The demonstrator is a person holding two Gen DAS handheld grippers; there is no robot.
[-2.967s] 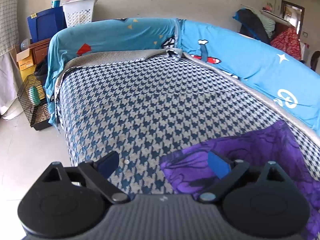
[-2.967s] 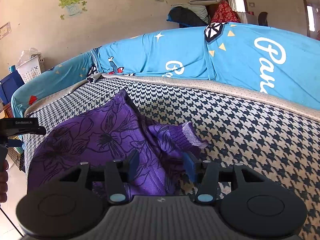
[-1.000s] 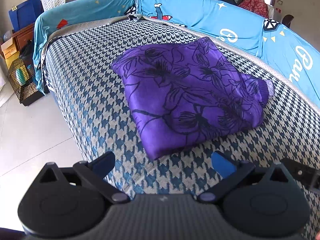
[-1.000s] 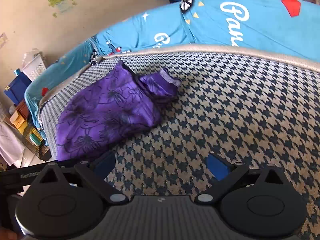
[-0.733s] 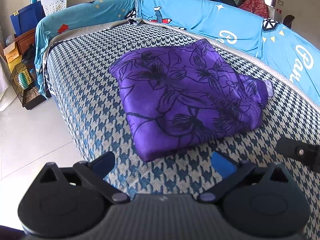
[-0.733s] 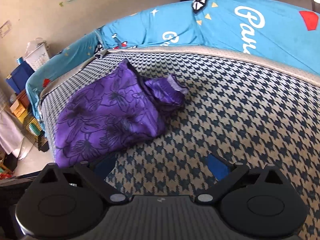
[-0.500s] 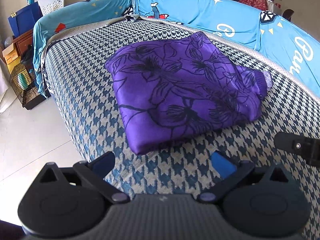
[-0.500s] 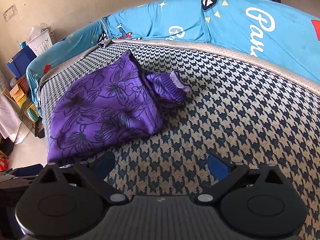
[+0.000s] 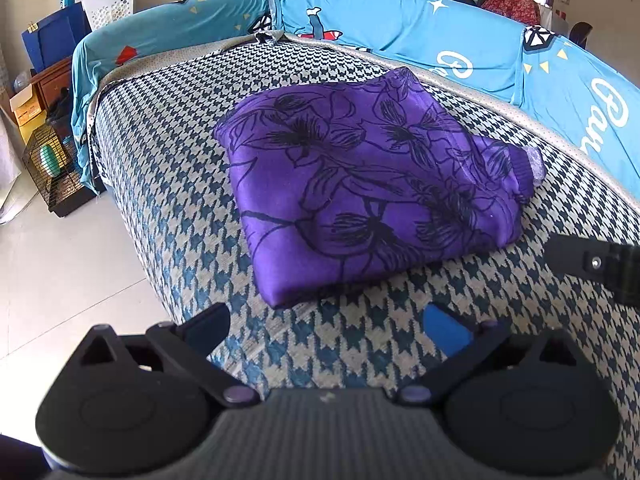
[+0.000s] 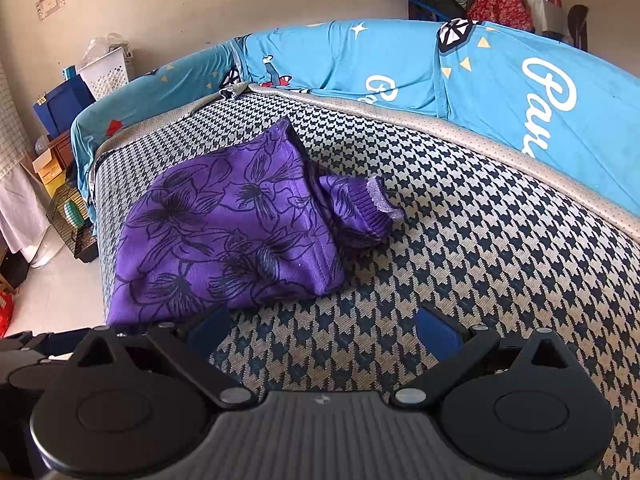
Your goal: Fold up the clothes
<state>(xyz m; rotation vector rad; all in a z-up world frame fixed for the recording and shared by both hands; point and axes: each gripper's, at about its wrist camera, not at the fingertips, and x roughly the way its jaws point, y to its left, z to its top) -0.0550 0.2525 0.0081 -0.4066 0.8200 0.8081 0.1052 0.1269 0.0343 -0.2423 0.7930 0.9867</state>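
We see both views bright and sharp in daylight. The floor [image 9: 60, 264] glares near white. The garment [image 10: 232, 236] casts a soft shadow to its right. Fisheye bends the sofa [image 9: 400, 352] edge, and the corners go black.

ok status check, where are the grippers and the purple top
Left gripper open, empty, short of the cloth. Right gripper open, empty. Purple top folded on the houndstooth sofa seat, one cuff sticking out. Nothing in the way.
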